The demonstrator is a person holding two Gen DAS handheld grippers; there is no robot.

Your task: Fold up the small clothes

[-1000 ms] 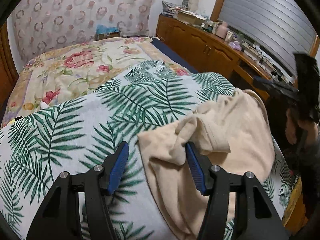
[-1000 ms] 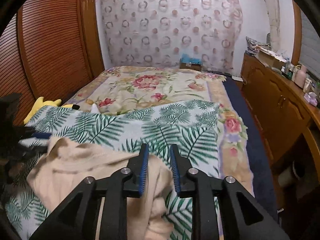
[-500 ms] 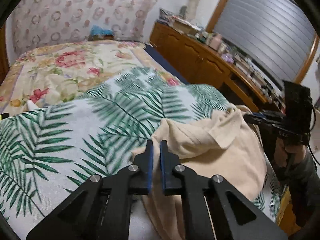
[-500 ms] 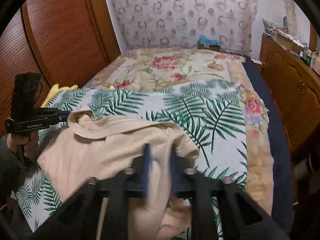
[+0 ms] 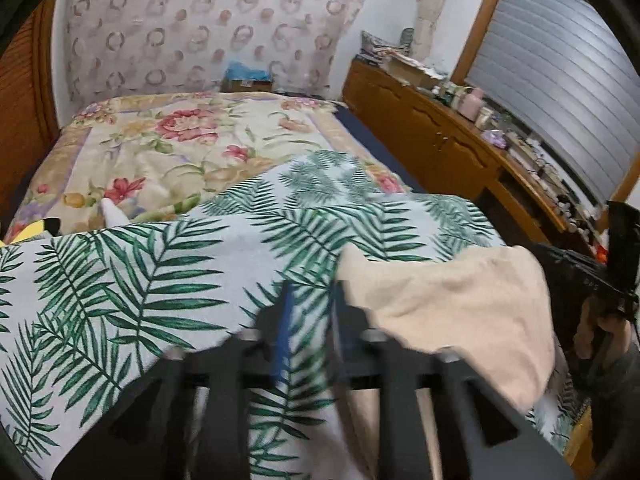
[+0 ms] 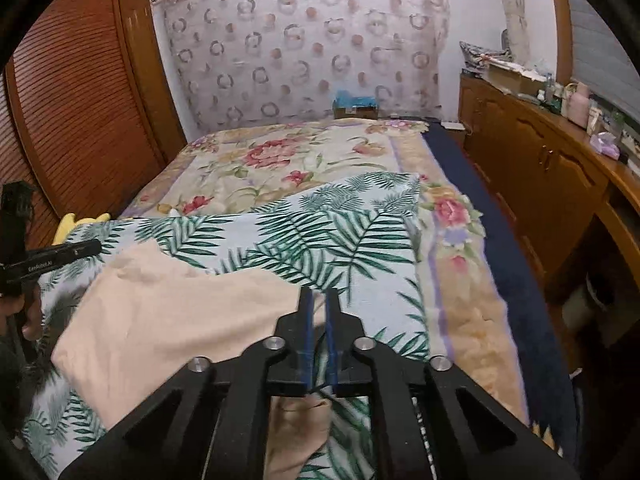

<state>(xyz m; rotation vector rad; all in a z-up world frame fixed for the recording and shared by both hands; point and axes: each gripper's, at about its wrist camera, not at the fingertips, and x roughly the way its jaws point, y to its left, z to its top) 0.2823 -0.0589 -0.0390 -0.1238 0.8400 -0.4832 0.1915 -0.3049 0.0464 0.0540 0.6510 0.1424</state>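
Observation:
A beige garment (image 5: 440, 304) lies smooth on the palm-leaf sheet (image 5: 160, 280), just right of my left gripper (image 5: 310, 320). The left jaws are opening, and only the sheet shows between them; the right finger sits at the garment's edge. In the right wrist view the garment (image 6: 168, 328) spreads left of my right gripper (image 6: 318, 316). The right jaws are opening by a narrow gap, and its left finger touches the garment's corner. A beige fold (image 6: 296, 420) lies under that gripper's body.
A floral quilt (image 6: 304, 160) covers the far half of the bed. A wooden cabinet (image 6: 540, 168) with cluttered top runs along the right. Louvred wooden doors (image 6: 80, 120) stand on the left, with a yellow plush toy (image 6: 76, 224) by them. A person's hand (image 5: 600, 332) holds the right gripper.
Both grippers shut on the bunched garment half a second ago, then began to part. The garment went from crumpled to a smooth flat layer. Both hands shifted across the bed.

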